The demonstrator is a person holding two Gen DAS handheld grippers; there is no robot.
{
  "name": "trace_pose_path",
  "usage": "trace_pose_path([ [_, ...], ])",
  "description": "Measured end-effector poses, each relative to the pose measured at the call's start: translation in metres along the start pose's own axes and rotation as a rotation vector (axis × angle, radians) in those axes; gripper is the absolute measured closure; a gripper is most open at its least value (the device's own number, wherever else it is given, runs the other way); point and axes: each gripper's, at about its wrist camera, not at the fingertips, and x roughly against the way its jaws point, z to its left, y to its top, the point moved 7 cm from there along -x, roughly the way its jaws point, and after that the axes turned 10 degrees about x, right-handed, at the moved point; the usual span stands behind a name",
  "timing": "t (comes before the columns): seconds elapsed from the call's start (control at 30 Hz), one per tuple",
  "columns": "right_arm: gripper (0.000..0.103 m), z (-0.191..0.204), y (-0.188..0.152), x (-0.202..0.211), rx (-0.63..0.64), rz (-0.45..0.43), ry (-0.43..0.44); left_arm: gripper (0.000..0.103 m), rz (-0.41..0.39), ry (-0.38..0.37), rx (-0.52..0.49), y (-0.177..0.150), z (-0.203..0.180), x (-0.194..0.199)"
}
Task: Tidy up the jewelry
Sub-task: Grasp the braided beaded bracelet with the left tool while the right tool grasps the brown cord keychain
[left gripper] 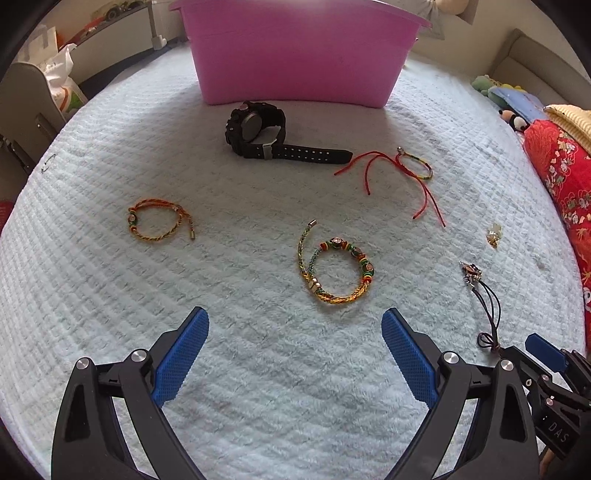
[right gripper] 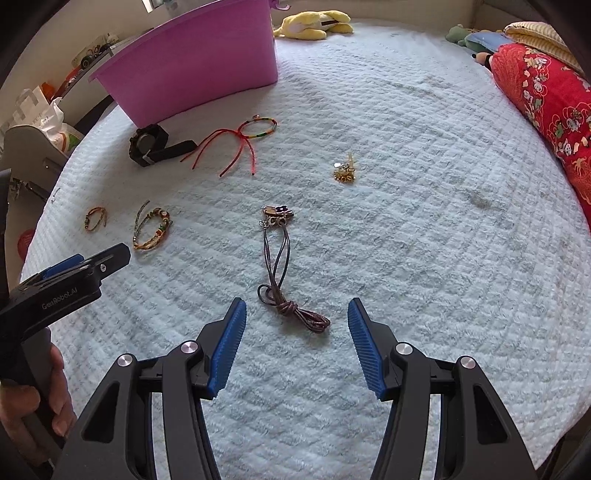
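Observation:
A pink tub [left gripper: 299, 55] stands at the far side of a pale blue blanket [left gripper: 110, 280]. Before it lie a black watch [left gripper: 258, 129], a red cord bracelet [left gripper: 410, 170], an orange braided bracelet [left gripper: 159, 219], a beaded braided bracelet [left gripper: 338, 269], a small gold piece [left gripper: 493, 234] and a dark cord necklace with a charm [right gripper: 280, 258]. My left gripper [left gripper: 295, 325] is open and empty, just short of the beaded bracelet. My right gripper [right gripper: 297, 314] is open, its fingertips either side of the necklace's knotted end [right gripper: 306, 314].
A red patterned pillow [right gripper: 546, 103] and plush toys [right gripper: 317, 22] lie along the right and far edges. A chair and bags [left gripper: 55, 88] stand off the bed at left. The pink tub also shows in the right wrist view [right gripper: 199, 62].

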Motion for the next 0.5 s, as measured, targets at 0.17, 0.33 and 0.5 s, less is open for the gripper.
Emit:
trace_pose_path([
  [0.17, 0.048, 0.005, 0.003, -0.014, -0.016, -0.003, 0.020, 0.010, -0.018, -0.013, -0.035, 0.000, -0.007, -0.009],
  [0.33, 0.048, 0.007, 0.001, -0.026, -0.002, 0.007, -0.009, 0.010, -0.014, -0.018, -0.039, 0.003, -0.009, -0.023],
  [0.5, 0.052, 0.008, 0.000, -0.030, 0.011, 0.006, -0.030, 0.010, -0.025, -0.032, -0.037, 0.008, -0.012, -0.031],
])
